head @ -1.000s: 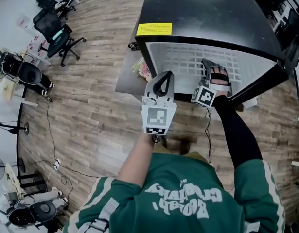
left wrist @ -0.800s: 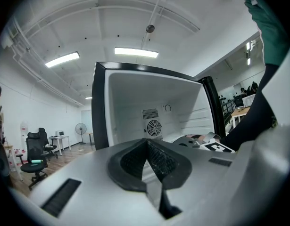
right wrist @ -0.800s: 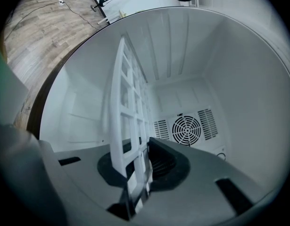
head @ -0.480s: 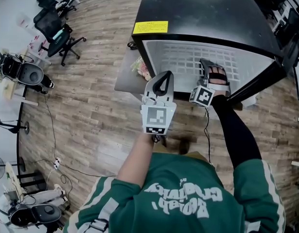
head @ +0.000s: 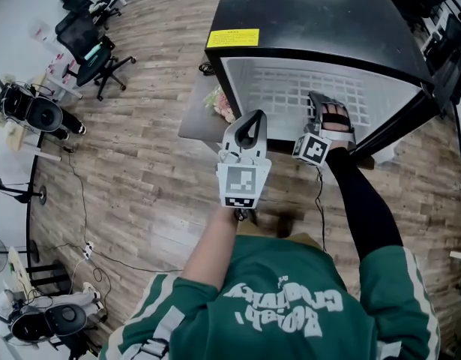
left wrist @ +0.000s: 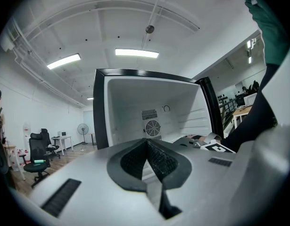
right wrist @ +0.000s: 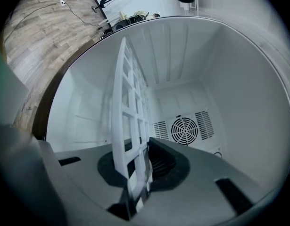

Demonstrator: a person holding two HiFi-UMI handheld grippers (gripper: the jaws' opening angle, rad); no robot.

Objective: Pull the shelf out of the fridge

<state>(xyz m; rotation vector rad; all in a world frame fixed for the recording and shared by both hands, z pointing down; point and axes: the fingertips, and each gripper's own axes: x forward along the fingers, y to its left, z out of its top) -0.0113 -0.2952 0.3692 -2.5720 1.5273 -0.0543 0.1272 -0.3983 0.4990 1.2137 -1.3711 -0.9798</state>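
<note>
A black fridge (head: 312,21) stands open, with a white grid shelf (head: 290,92) inside. My right gripper (head: 320,107) reaches into the opening and is shut on the shelf's front edge. In the right gripper view the shelf (right wrist: 127,121) runs edge-on between the pads, towards the rear fan grille (right wrist: 185,130). My left gripper (head: 250,126) hangs in front of the fridge, left of the right one, touching nothing. In the left gripper view its pads (left wrist: 147,147) meet with nothing between them, and the fridge interior (left wrist: 153,127) lies ahead.
A grey panel (head: 196,122) with a pinkish item (head: 221,105) juts out at the fridge's left side. A yellow label (head: 231,37) sits on the fridge top. Office chairs (head: 88,47), equipment (head: 35,111) and cables (head: 80,201) lie on the wood floor to the left.
</note>
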